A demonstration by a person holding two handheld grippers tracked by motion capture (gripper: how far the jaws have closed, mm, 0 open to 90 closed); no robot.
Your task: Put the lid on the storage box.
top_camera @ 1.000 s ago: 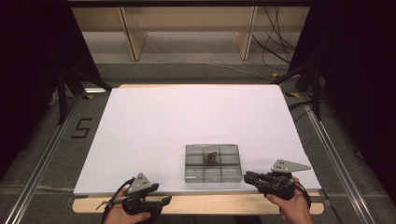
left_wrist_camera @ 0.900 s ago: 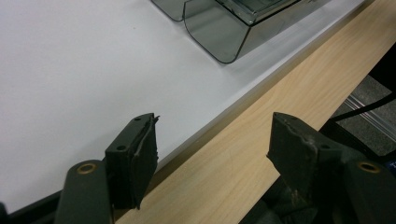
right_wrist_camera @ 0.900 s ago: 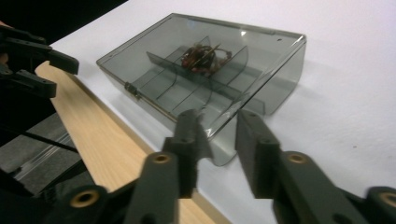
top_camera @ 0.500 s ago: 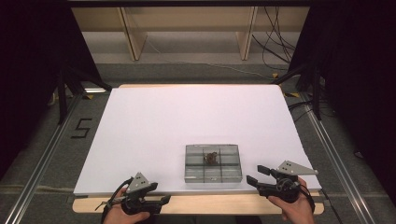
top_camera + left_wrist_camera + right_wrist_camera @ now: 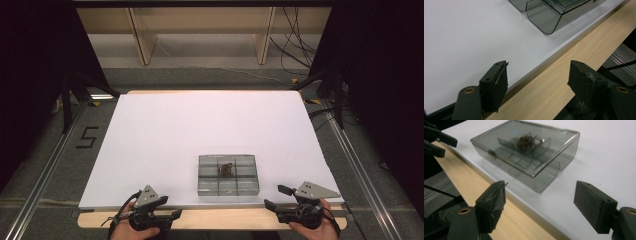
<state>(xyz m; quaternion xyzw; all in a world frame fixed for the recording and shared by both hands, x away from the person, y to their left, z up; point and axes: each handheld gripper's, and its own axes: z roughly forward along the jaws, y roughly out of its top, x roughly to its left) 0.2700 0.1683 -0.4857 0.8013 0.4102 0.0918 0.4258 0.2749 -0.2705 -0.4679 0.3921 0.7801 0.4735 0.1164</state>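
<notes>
White board point(image 5: 210, 130) covers most of the table, with a bare strip of pale wood point(image 5: 225, 218) left along my near edge. Shelving and loose cables stand beyond the far side, over grey floor.

Item under inspection: 1 clear smoke-tinted plastic box point(image 5: 228, 174), rectangular, lying flat on the white board near the front edge, slightly right of centre. Its lid is down, with a small metal clasp point(image 5: 491, 153) on the long side facing the wood. Inner dividers split it into compartments; I cannot count them exactly. 1 compartment toward the far side holds a brown tangled clump point(image 5: 527, 140); I cannot tell what it is made of. The other compartments look vacant.

My left gripper point(image 5: 161, 215) hovers over the wood strip, well left of the box, jaws spread wide with nothing between them. My right gripper point(image 5: 279, 198) sits at the front right, near the box yet apart from it, jaws likewise wide and unloaded.
</notes>
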